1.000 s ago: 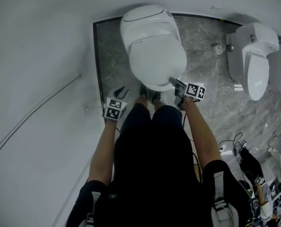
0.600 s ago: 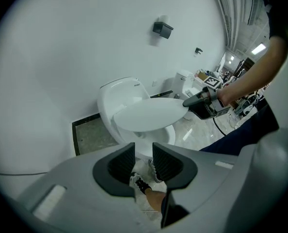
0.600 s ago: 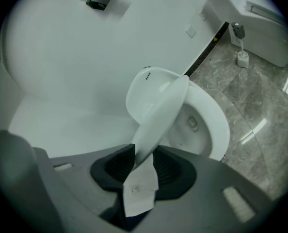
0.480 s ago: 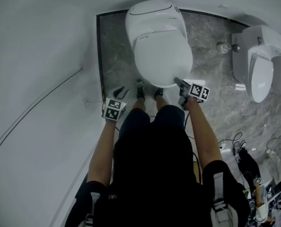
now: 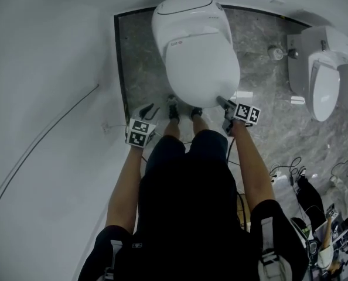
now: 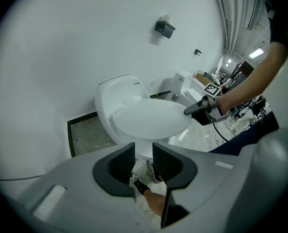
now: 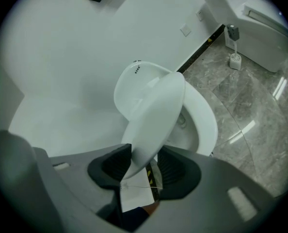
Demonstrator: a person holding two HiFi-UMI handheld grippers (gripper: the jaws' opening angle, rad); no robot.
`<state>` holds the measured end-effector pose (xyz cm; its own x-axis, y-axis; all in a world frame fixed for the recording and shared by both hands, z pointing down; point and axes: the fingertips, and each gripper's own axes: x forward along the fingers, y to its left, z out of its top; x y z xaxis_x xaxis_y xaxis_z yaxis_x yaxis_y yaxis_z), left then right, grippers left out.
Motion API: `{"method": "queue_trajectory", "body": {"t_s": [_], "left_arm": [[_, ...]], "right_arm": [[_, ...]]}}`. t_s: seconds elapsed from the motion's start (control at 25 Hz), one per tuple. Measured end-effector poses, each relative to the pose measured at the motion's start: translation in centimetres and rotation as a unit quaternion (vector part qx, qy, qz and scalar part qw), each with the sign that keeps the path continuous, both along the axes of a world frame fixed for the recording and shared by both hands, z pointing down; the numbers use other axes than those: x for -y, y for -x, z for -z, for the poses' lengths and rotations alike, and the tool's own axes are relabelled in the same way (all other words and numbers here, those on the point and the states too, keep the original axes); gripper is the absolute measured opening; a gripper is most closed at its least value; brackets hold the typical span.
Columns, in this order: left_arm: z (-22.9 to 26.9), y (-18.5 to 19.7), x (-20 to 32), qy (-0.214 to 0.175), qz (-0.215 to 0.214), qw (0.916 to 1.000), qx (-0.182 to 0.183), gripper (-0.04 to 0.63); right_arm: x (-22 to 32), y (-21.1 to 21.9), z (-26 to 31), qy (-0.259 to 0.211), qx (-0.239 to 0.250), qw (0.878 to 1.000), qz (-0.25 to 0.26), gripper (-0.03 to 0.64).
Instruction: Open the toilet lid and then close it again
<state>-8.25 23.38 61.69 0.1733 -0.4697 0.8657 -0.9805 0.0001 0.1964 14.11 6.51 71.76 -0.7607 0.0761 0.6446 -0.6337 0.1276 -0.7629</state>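
The right gripper, jaws just opening, loosely straddles the front edge of the toilet lid. The left gripper hangs released and empty. A 2nd toilet stands at the right. Only the right gripper view shows the bowl under the lid.

Both bare forearms reach toward 12 o'clock. Left gripper points to 1 o'clock, jaws slightly apart, empty. Right gripper points to 10 o'clock, jaws just opening, toilet lid edge loose between them.

The left gripper hides most of the toilet base.
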Motion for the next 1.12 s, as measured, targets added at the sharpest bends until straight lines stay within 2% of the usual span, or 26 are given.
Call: {"method": "queue_trajectory", "body": {"t_s": [0.28, 0.64, 0.88, 1.12], "left_arm": [[-3.6, -0.8, 1.8, 0.003, -0.036, 0.9991, -0.022, 0.123], [-6.8, 0.5, 2.9, 0.005, -0.041, 0.9987, -0.031, 0.123], [-8.4, -0.7, 3.1, 0.012, -0.069, 0.9963, -0.049, 0.123], [-9.1, -2.0, 3.5, 0.010, -0.127, 0.9903, -0.054, 0.123]], "right_arm": [[-1.0, -1.8, -3.1, -0.005, -0.043, 0.999, 0.008, 0.233], [-2.1, -3.7, -7.4, 0.000, -0.096, 0.995, 0.005, 0.262], [-2.7, -4.5, -9.5, 0.003, -0.123, 0.992, 0.006, 0.268], [-3.4, -5.0, -11.5, 0.005, -0.134, 0.991, -0.014, 0.268]]}}
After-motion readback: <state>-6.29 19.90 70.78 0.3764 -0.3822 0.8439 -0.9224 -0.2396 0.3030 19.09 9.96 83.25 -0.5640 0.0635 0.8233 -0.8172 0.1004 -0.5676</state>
